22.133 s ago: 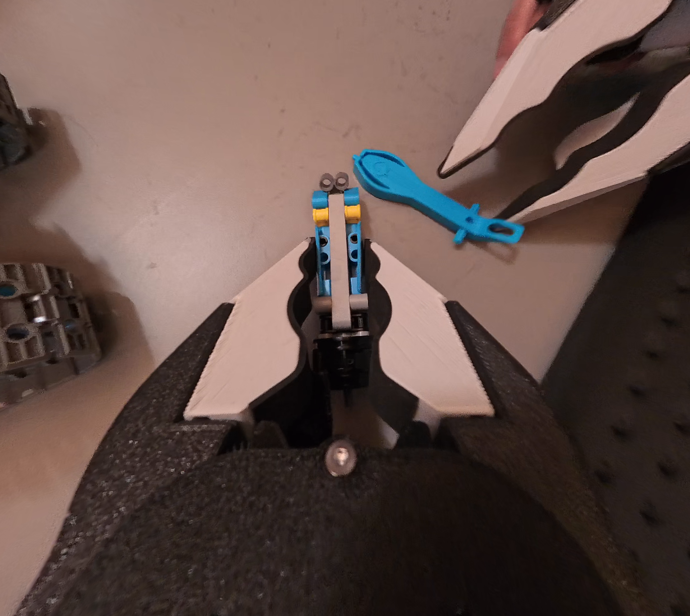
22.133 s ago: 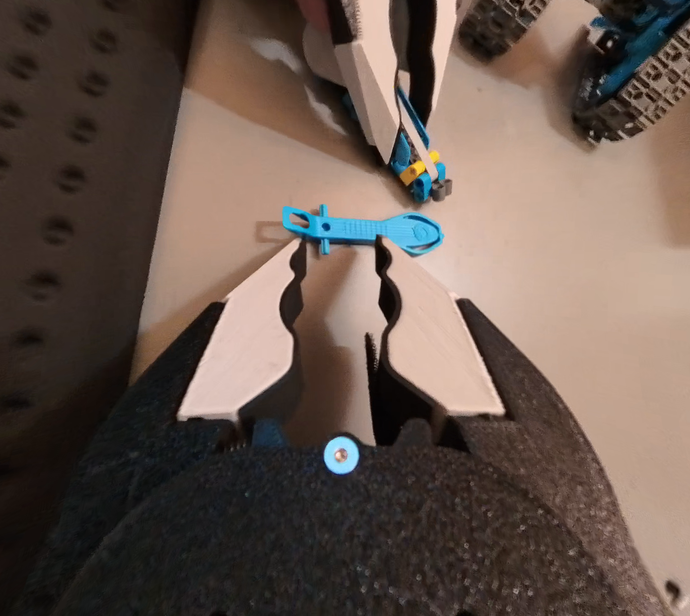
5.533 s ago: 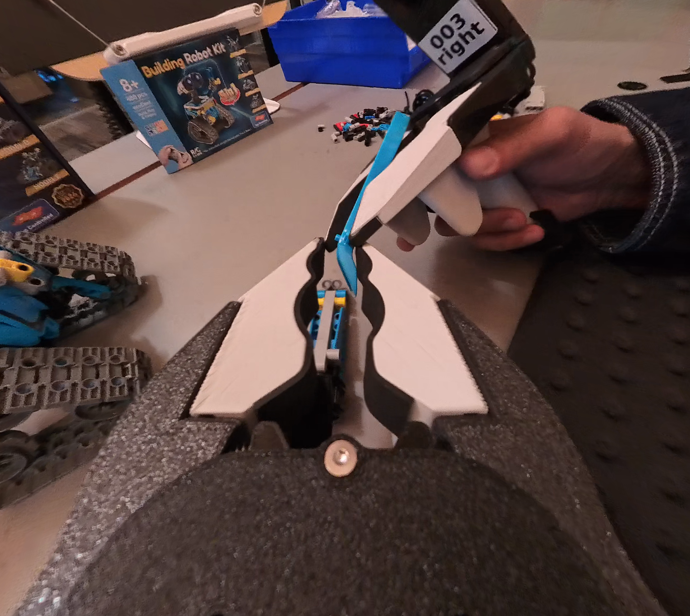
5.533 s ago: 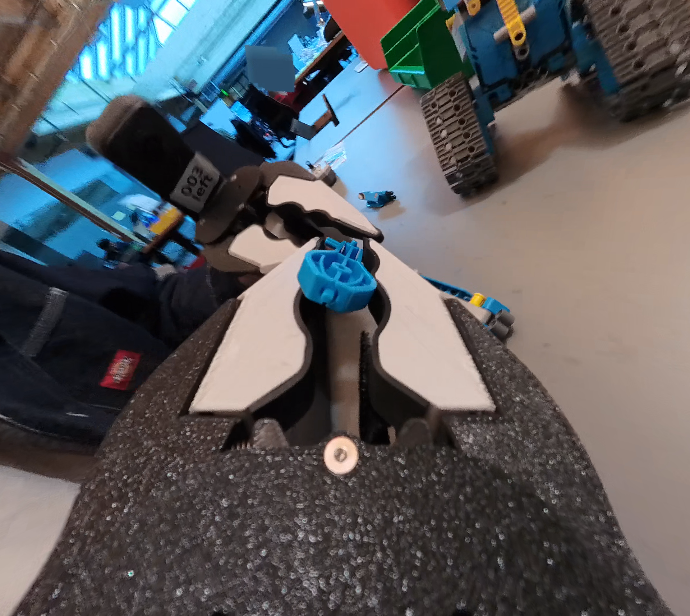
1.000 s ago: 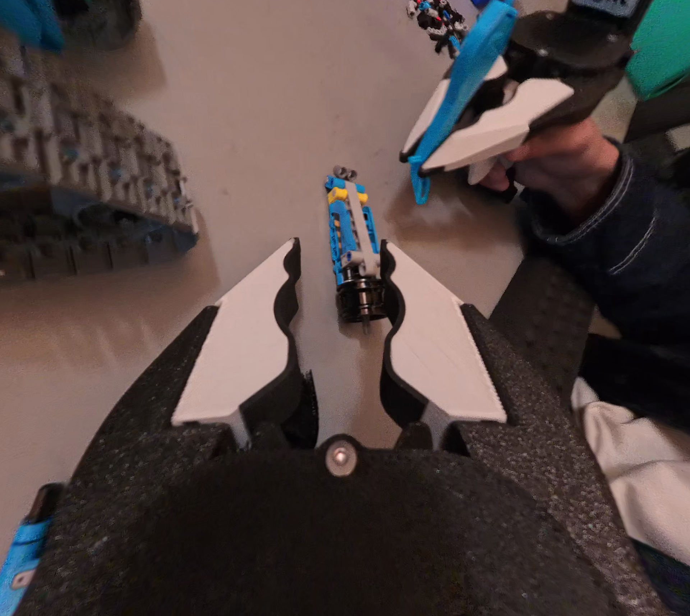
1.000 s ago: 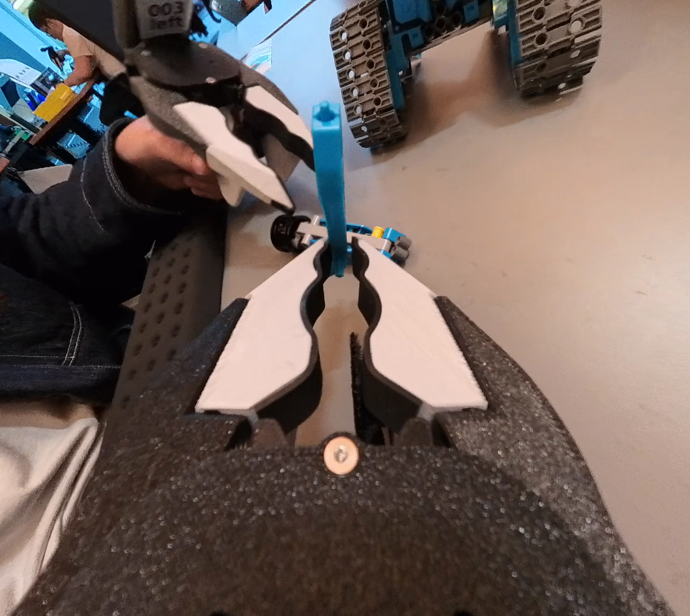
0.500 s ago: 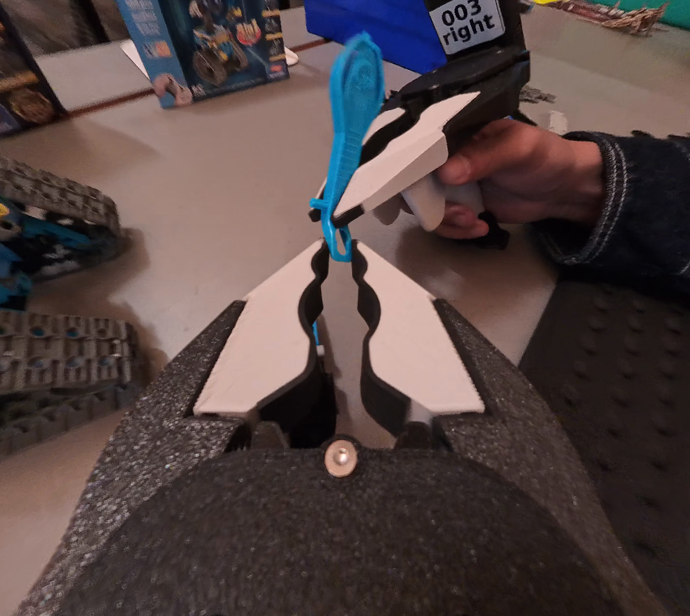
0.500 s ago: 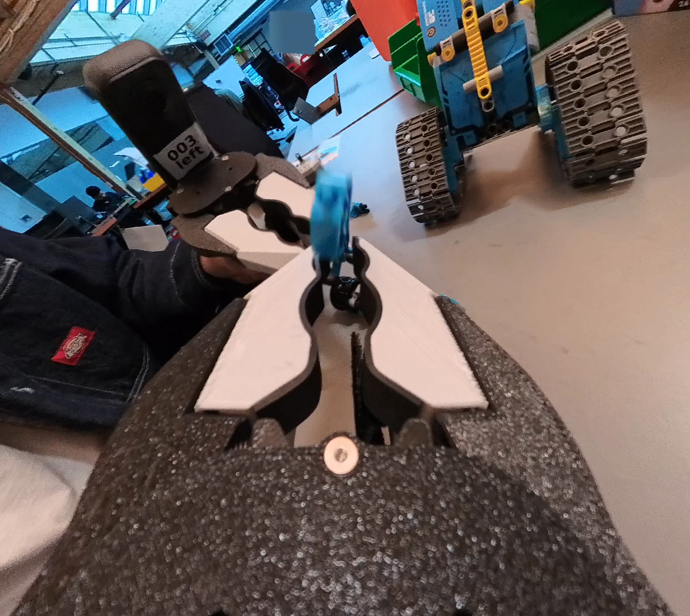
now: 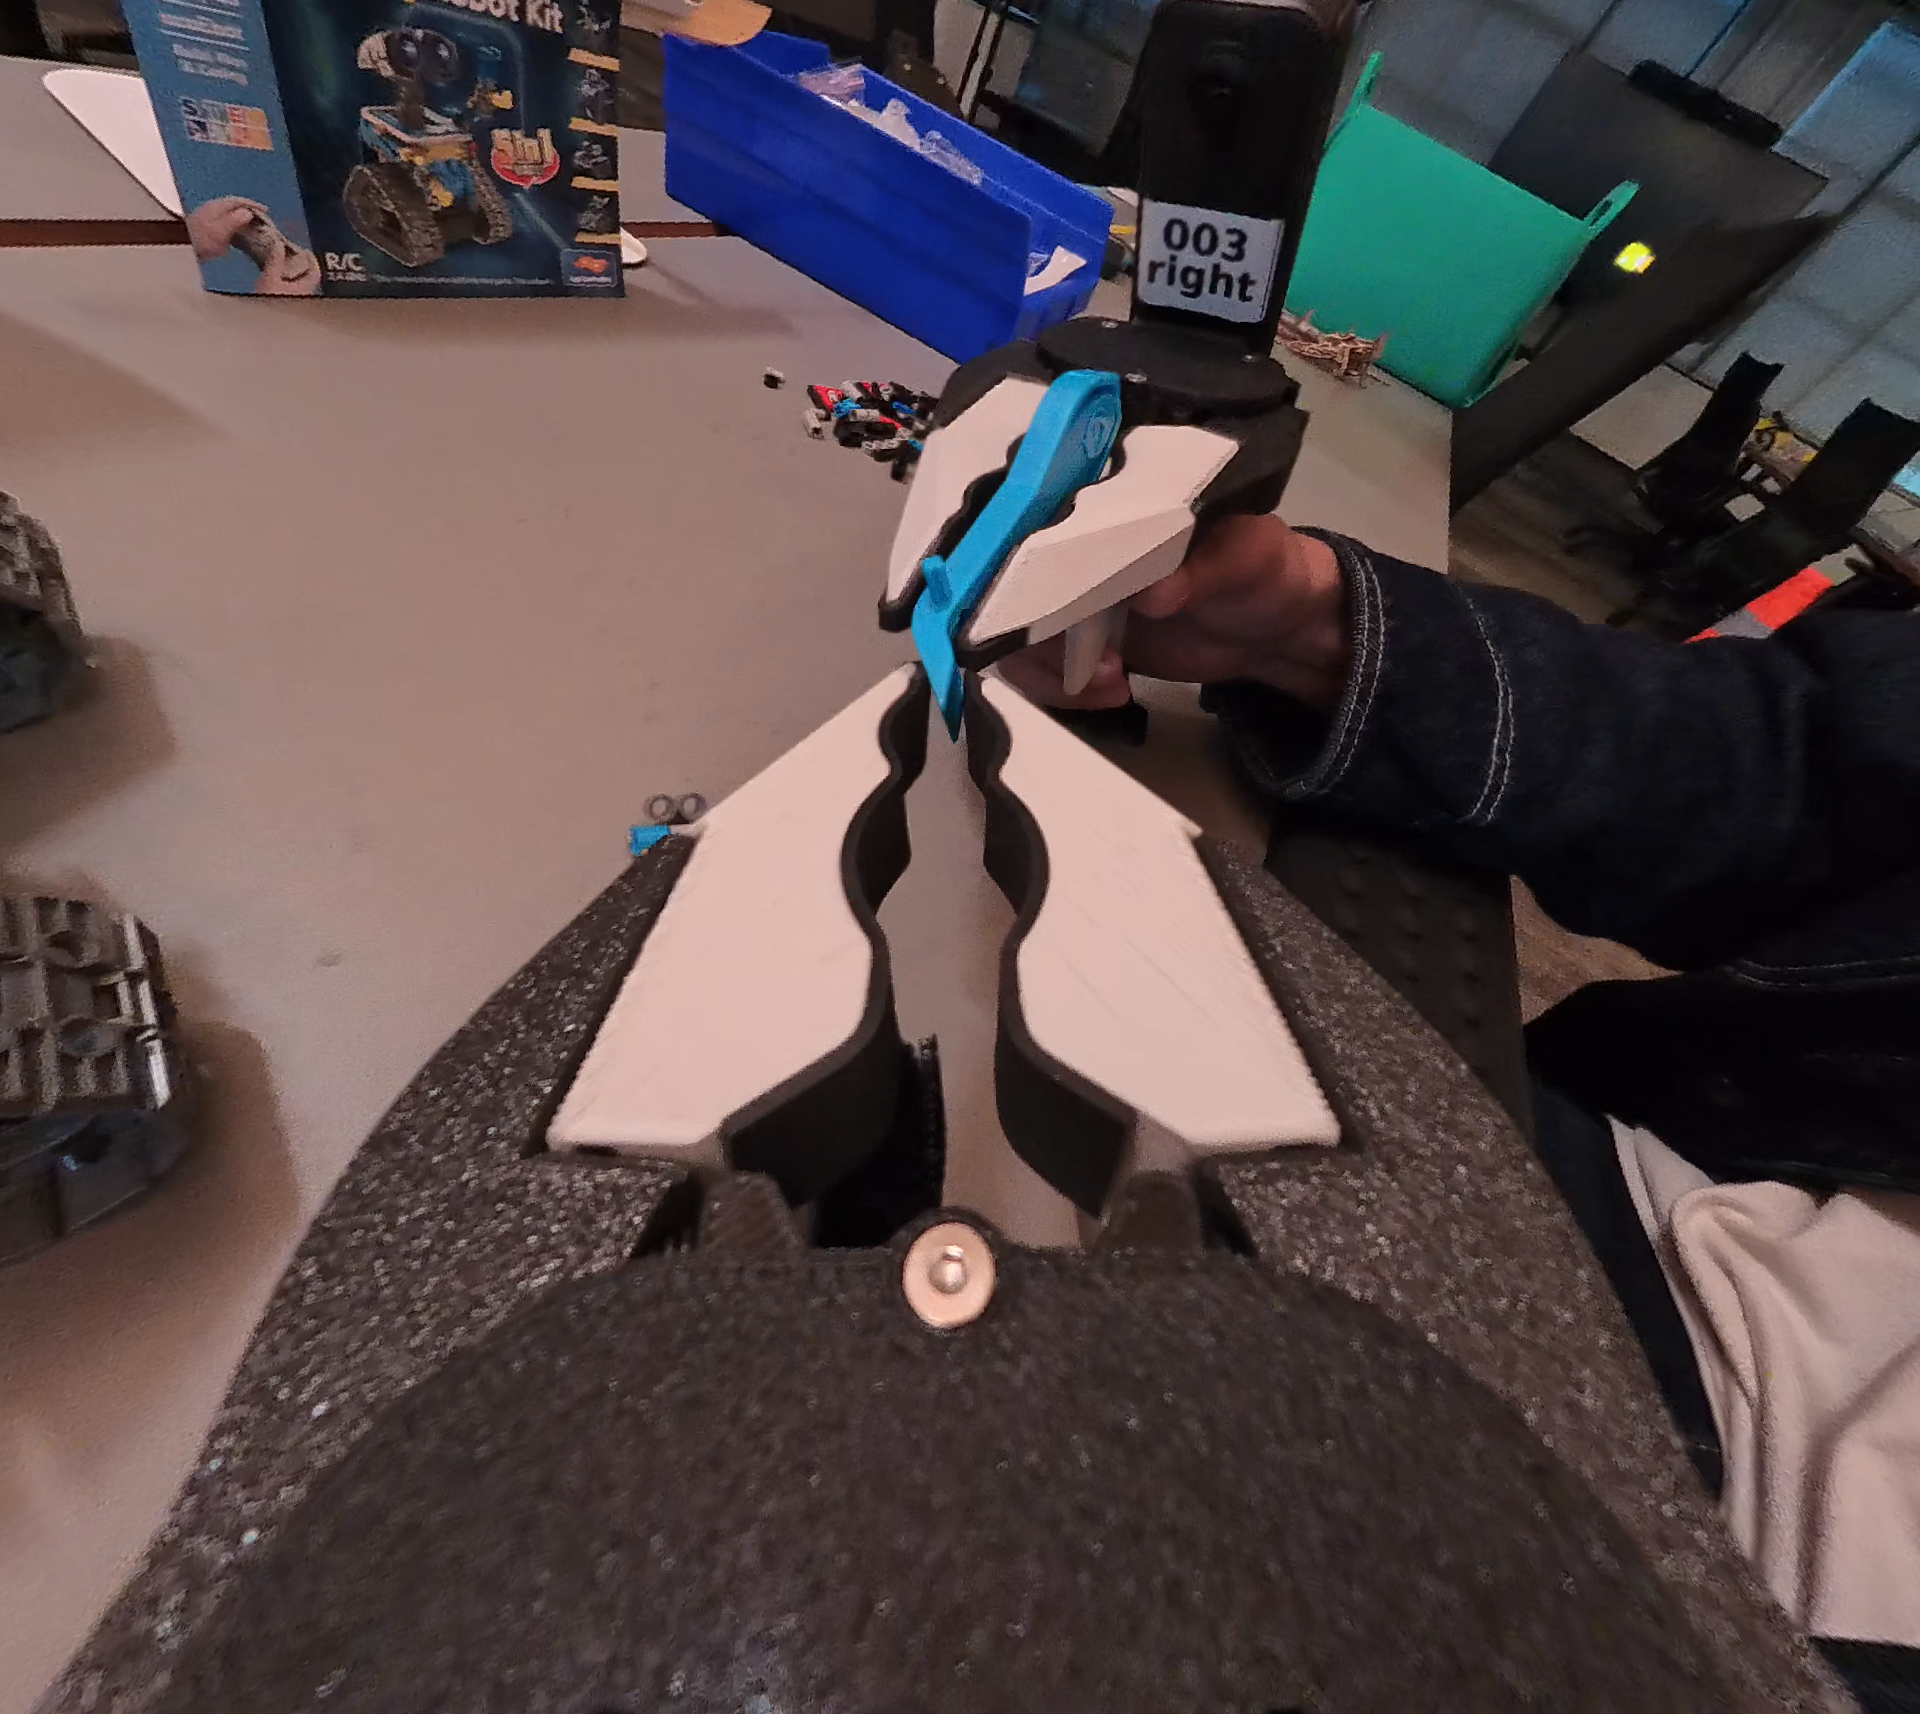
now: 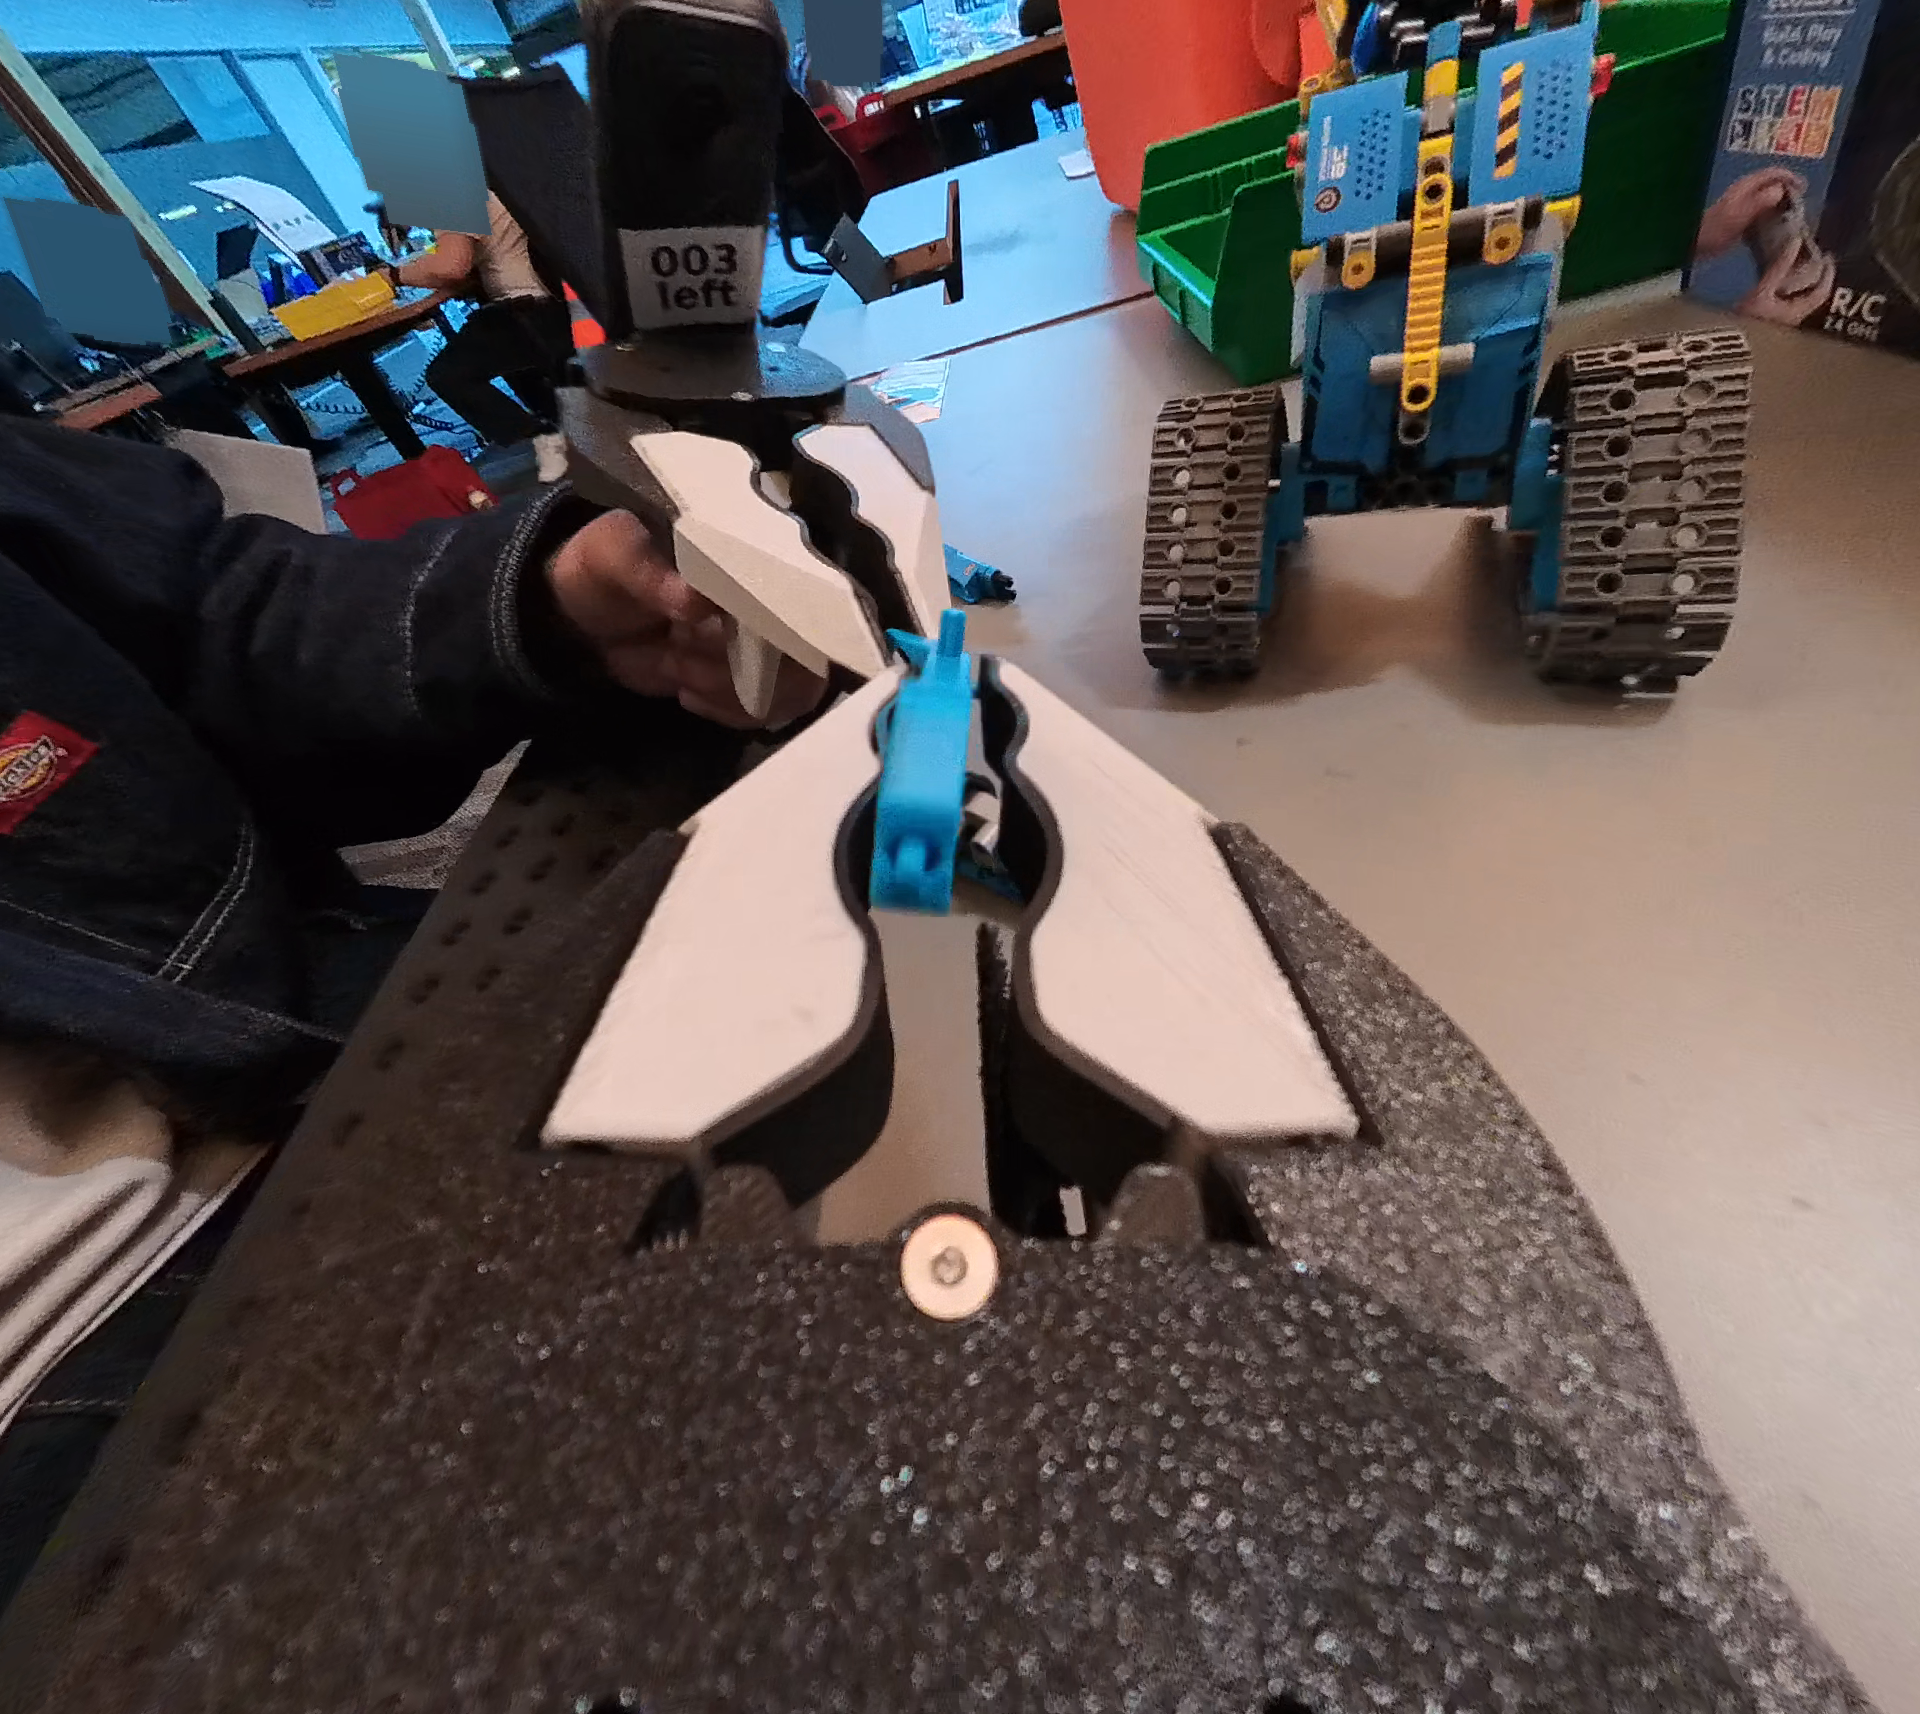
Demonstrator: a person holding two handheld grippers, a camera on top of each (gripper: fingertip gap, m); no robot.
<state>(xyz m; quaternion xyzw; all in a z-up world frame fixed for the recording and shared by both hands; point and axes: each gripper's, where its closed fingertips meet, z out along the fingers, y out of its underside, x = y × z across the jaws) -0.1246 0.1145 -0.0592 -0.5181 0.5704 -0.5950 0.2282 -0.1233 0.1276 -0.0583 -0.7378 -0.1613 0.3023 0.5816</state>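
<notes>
A blue plastic lever tool [image 9: 1023, 511] lies lengthwise between the fingers of my right gripper [image 9: 925, 625], which is shut on it. Its broad end is toward the gripper's base and its thin end sticks out past the tips. My left gripper [image 9: 948, 677] faces it tip to tip, and its nearly closed fingertips pinch that thin end. In the right wrist view the tool [image 10: 920, 791] fills the gap of my right gripper [image 10: 935, 672], and the left gripper [image 10: 894, 641] meets it from the left. A small blue, yellow and grey brick assembly [image 9: 665, 817] lies on the table beside my left finger.
A tracked blue brick robot [image 10: 1434, 417] stands on the table ahead to the right, and its treads [image 9: 73, 1041] show at the left. A kit box [image 9: 395, 95], a blue bin [image 9: 862, 210], loose pieces [image 9: 862, 417], a green bin [image 10: 1226, 251] and a black perforated mat [image 9: 1392, 937] are nearby. My two grippers' fingertips are within a few centimetres of each other. Left tips and right tips are each some 15 cm from the tracked blue brick robot [image 10: 1434, 417].
One second ago my left gripper was open over the brick assembly on the table. Since half a second ago the tool has swung from upright to lying along the right fingers.
</notes>
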